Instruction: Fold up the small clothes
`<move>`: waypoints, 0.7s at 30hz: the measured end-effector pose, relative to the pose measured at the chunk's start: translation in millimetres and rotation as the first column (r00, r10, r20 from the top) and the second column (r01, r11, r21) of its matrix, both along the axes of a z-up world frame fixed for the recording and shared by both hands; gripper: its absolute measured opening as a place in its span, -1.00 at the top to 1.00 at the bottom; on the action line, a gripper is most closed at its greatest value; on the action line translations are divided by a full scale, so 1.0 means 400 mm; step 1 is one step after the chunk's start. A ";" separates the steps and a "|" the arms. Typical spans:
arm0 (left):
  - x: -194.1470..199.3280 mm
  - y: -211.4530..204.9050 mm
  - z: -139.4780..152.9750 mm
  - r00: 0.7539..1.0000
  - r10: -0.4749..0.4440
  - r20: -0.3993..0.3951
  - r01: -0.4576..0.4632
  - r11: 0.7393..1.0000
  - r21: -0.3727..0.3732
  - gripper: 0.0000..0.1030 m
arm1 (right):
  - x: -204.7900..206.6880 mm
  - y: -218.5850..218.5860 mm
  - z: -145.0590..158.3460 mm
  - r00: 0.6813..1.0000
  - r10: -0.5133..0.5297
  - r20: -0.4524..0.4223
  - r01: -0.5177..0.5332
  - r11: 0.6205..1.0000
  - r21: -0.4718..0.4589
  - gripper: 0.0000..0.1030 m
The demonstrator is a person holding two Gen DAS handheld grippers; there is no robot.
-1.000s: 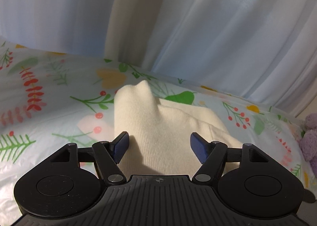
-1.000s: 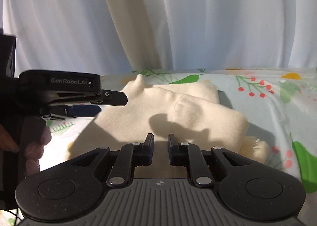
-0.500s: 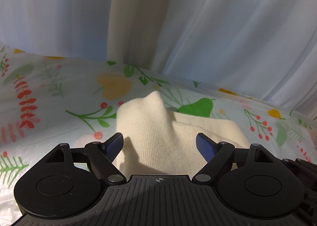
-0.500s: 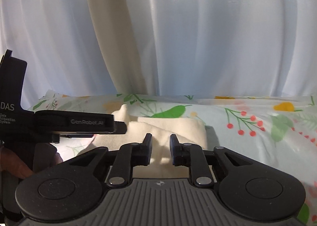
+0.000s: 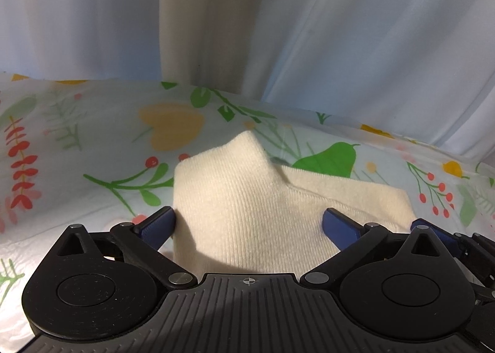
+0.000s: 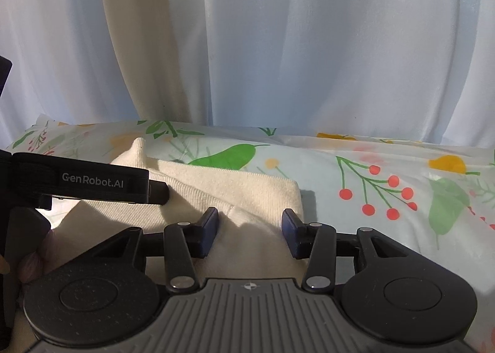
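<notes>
A cream knitted garment [image 5: 263, 198] lies folded on the floral sheet [image 5: 92, 142]; one corner of it stands up in a point. My left gripper [image 5: 249, 226] is open, its blue pads either side of the garment's near part, just above it. In the right wrist view the same garment [image 6: 247, 192] lies ahead. My right gripper [image 6: 250, 226] is open over the garment's near right part. The left gripper [image 6: 92, 183] shows from the side at the left, over the garment.
White curtains [image 6: 309, 44] with a cream drape [image 5: 210, 28] hang close behind the surface. The floral sheet [image 6: 402, 183] stretches to the right of the garment. A hand [image 6: 34, 260] holds the left gripper's handle at the left edge.
My right gripper was shut and has opened. Both grippers have drawn back and tilted up, so more curtain shows. The garment lies still.
</notes>
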State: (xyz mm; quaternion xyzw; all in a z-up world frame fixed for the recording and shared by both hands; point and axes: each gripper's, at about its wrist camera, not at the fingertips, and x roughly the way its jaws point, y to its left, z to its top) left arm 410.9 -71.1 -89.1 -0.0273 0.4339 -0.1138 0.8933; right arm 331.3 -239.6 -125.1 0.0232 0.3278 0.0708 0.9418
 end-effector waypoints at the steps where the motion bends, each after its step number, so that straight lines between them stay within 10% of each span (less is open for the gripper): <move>1: 0.000 -0.003 0.000 1.000 -0.001 0.000 0.001 1.000 0.008 -1.00 | 0.000 0.002 0.001 1.000 -0.003 0.001 0.003 1.000 -0.008 0.06; 7: -0.079 0.067 0.039 0.999 -0.013 -0.031 0.011 0.998 -0.068 -0.99 | -0.083 -0.014 0.049 0.993 -0.120 -0.004 0.121 0.992 0.028 -0.25; 10: -0.217 0.160 0.084 0.997 -0.073 -0.027 0.064 0.969 -0.238 -0.99 | -0.244 -0.078 0.088 0.993 -0.121 0.000 0.118 0.964 0.240 -0.25; 16: -0.433 0.335 0.074 0.970 -0.167 -0.178 0.024 0.792 -0.611 -0.99 | -0.488 -0.153 0.041 0.980 -0.072 -0.187 0.171 0.788 0.592 -0.16; 21: -0.489 0.369 0.024 0.946 -0.189 -0.265 -0.093 0.623 -0.777 -0.99 | -0.527 -0.141 -0.014 0.967 -0.044 -0.250 0.221 0.631 0.743 -0.10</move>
